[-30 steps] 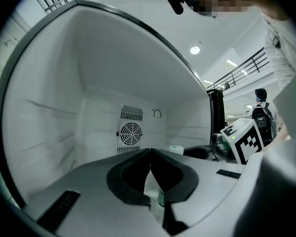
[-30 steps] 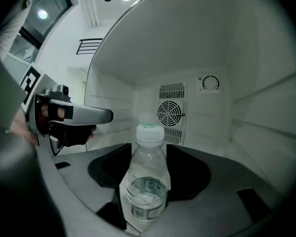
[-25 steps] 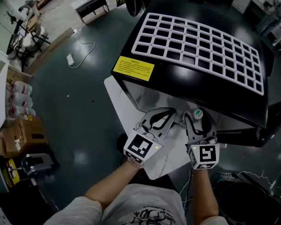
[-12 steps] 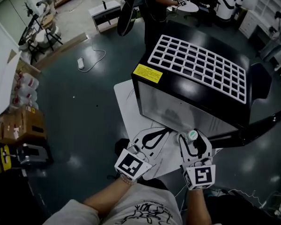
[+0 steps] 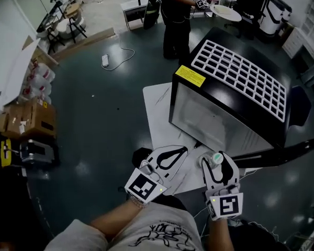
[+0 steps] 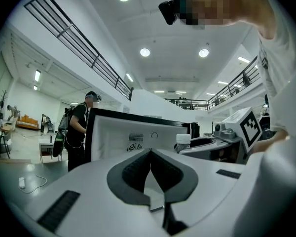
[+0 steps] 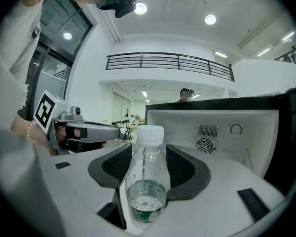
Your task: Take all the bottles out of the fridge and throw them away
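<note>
Right gripper [image 5: 216,163]: jaws wide, clamped on the bottle, held upright outside the fridge's front.
Bottle [image 7: 147,181]: clear plastic, white cap, water low in it. Probably light, thin-walled and smooth, so it dents under a hard squeeze. The mid body, where the pads sit, is the safest hold.
Left gripper [image 6: 150,152]: jaws together, empty, just left of the right one.
Fridge [image 5: 235,103]: farther, open; no bottle shows in the visible inside.

Clear bottle [image 7: 147,181] with white cap (its label green), black fridge [image 5: 269,132] lined white.
</note>
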Available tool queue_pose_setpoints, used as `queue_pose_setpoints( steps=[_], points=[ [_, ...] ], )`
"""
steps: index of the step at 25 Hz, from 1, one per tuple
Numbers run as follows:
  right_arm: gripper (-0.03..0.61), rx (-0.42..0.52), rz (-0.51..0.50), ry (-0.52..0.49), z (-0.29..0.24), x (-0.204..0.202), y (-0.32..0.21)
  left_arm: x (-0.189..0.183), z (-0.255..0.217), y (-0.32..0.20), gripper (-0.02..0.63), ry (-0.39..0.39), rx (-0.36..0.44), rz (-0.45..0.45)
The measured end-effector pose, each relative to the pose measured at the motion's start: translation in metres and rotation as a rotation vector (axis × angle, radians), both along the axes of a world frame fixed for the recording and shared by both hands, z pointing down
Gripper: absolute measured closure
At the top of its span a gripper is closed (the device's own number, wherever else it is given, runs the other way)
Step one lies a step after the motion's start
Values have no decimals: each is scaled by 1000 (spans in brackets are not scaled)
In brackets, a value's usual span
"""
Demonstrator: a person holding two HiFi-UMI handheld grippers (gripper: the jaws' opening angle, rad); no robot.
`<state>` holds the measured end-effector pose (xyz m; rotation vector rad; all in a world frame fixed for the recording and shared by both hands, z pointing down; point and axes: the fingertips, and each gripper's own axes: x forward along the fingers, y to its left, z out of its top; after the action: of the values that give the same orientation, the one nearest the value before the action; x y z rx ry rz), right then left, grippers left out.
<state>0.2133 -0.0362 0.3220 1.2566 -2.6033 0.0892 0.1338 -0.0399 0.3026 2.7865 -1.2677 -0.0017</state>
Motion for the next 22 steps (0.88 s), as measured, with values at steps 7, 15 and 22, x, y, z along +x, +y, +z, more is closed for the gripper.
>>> queue_pose_setpoints(
  steps=[7,15,22],
  points=[
    [345,4,-123,-21,-6,-61,15,-59,-3,21,598,-14,3,-86],
    [345,10,-242,-45,-10,-153,37,-145,-2,49,599,-23,-8,-167],
    [345,9,-307,-52,-4,-230,62,-214,7,76,600,-17,-21,-190]
  ],
)
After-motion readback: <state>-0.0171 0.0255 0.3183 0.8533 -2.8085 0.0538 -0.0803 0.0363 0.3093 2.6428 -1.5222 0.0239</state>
